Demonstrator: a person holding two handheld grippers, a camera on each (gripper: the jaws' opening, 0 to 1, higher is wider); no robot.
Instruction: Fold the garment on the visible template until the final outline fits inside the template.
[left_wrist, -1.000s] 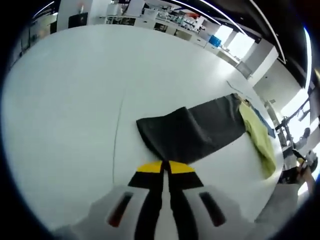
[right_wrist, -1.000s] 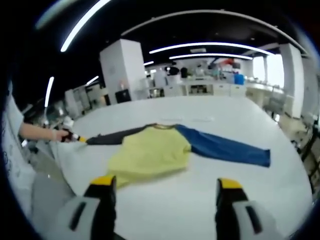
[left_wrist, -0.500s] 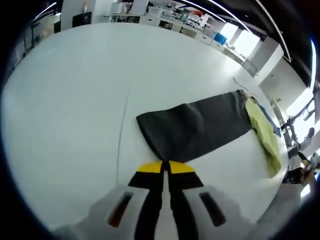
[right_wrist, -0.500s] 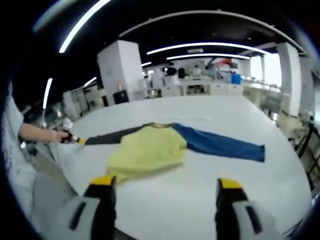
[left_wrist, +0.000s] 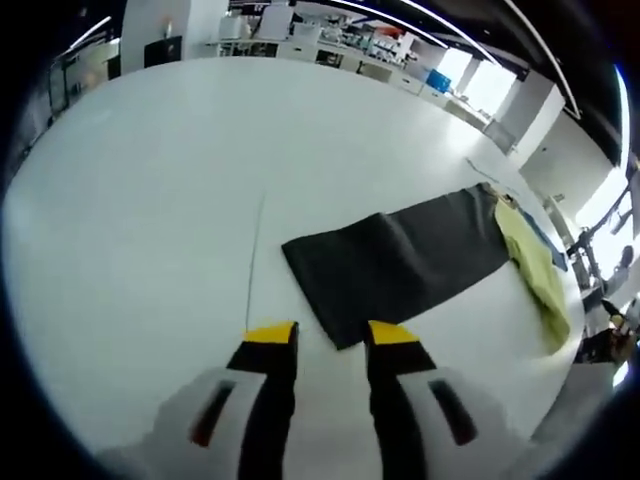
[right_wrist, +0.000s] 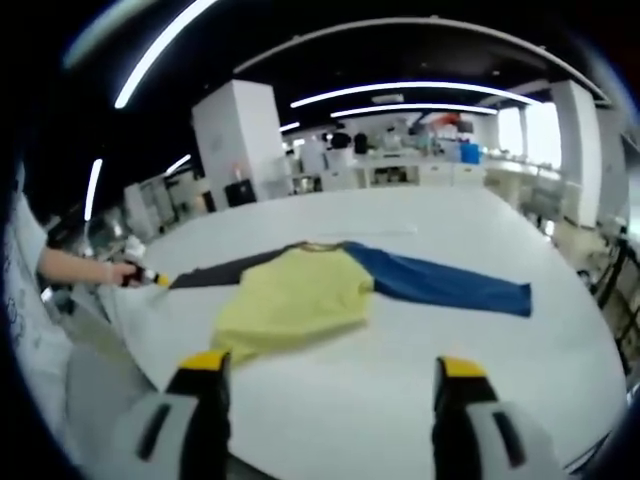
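White table (right_wrist: 420, 390) — garment (right_wrist: 300, 295) (unbranded) flat

A white table (right_wrist: 420, 370) spreads wide. Behind it stand a white pillar (right_wrist: 240, 135), desks (right_wrist: 400, 165) with clutter, a bright window (right_wrist: 535, 135) and curved ceiling lights (right_wrist: 420, 90).

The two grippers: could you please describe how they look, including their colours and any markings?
The left gripper has two black jaws with yellow tips, set in a pale grey body whose two sides each carry a dark slot, the left one tinged red. The right gripper is the same build: black jaws capped in yellow on a pale grey body with dark slots. The person wears a white sleeve.
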